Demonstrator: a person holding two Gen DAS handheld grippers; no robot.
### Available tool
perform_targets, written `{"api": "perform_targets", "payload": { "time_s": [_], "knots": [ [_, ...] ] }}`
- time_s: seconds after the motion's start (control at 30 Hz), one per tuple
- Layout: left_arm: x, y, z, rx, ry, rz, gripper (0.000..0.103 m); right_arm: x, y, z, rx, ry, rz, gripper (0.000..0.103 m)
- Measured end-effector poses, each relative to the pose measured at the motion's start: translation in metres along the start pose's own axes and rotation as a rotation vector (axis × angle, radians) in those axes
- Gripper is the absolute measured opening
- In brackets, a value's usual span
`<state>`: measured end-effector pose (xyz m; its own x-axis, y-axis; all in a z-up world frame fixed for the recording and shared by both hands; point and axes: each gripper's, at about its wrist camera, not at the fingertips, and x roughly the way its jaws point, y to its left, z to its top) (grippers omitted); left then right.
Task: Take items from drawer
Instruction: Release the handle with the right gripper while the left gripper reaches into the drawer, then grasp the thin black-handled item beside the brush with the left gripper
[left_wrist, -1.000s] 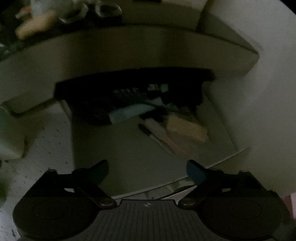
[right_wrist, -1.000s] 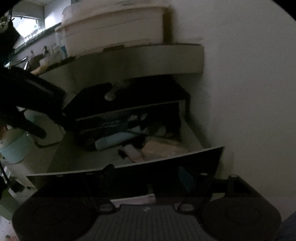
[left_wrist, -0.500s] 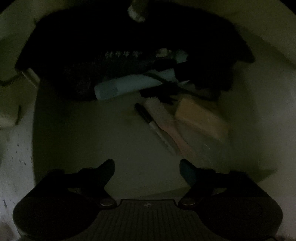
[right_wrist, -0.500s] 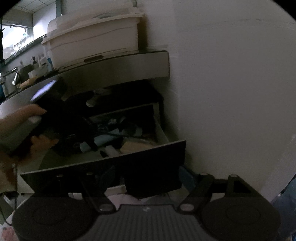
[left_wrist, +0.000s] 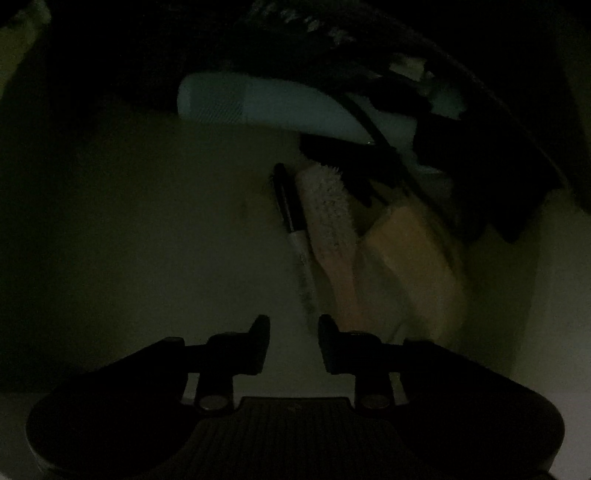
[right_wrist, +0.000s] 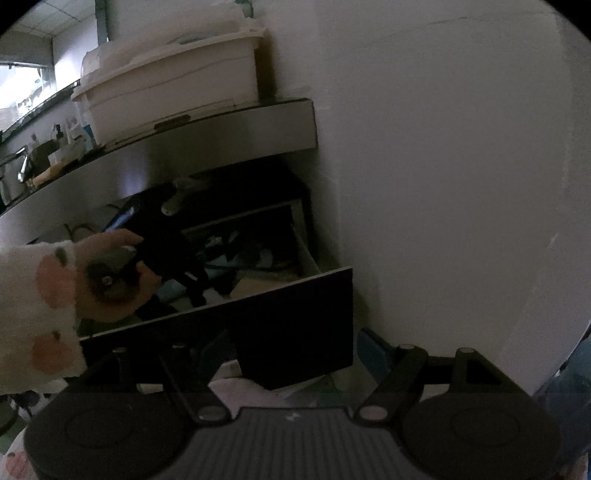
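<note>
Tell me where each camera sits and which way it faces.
Left wrist: on the left gripper inside the drawer, facing the marker, brush and teal tube; only its own fingers show.
Right wrist: on the right gripper, outside and lower, facing the drawer front and wall; the person's left hand shows.
Shared: the same drawer; the right view also catches the left gripper reaching in.

tube (left_wrist: 280, 107): pale teal, ribbed cap
marker (left_wrist: 291, 218): black cap, whitish barrel
brush (left_wrist: 327, 206): white bristles, pinkish handle
sponge (left_wrist: 410, 247): tan-yellow
drawer (right_wrist: 295, 314): black front
sleeve (right_wrist: 33, 295): white, pink blobs
</note>
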<state>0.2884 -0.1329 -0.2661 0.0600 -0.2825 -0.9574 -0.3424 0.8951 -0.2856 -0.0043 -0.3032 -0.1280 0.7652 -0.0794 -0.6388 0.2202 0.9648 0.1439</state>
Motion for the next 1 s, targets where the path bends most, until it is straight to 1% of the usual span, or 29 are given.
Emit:
{"api": "perform_targets", "payload": {
  "time_s": [0.07,0.1,0.17,0.2,0.27,0.4,0.57,0.67,0.83,1.0],
  "knots": [
    [0.005,0.002,0.002,-0.046,0.007,-0.017,0.019,-0.001,-0.002,-0.001,0.005,-0.002,-0.002,0.076],
    [0.005,0.001,0.002,-0.056,0.004,-0.018,0.019,-0.002,-0.003,-0.001,0.008,-0.003,-0.002,0.076],
    [0.007,-0.001,0.003,-0.062,0.000,-0.005,0.017,-0.003,-0.005,-0.001,0.015,-0.006,-0.004,0.076],
    [0.008,-0.002,0.004,-0.067,0.000,0.008,0.014,-0.004,-0.006,-0.001,0.019,-0.009,-0.002,0.076],
    [0.010,-0.002,0.006,-0.087,0.004,0.021,0.012,-0.006,-0.007,-0.001,0.025,-0.015,0.000,0.076],
    [0.008,-0.005,0.010,-0.113,-0.004,0.007,0.012,-0.008,-0.008,0.000,0.030,-0.022,0.004,0.076],
    [0.002,-0.015,0.012,-0.119,-0.007,0.016,0.012,-0.008,-0.010,-0.001,0.046,-0.016,0.007,0.076],
    [-0.001,-0.022,0.013,-0.111,-0.005,0.028,0.012,-0.008,-0.011,-0.002,0.050,-0.016,0.007,0.076],
    [-0.007,-0.034,0.012,-0.093,-0.005,0.080,0.013,-0.009,-0.011,-0.001,0.053,-0.019,0.007,0.076],
    [-0.017,-0.043,0.011,-0.026,0.005,0.115,0.012,-0.012,-0.011,0.000,0.050,-0.030,0.005,0.076]
  ]
}}
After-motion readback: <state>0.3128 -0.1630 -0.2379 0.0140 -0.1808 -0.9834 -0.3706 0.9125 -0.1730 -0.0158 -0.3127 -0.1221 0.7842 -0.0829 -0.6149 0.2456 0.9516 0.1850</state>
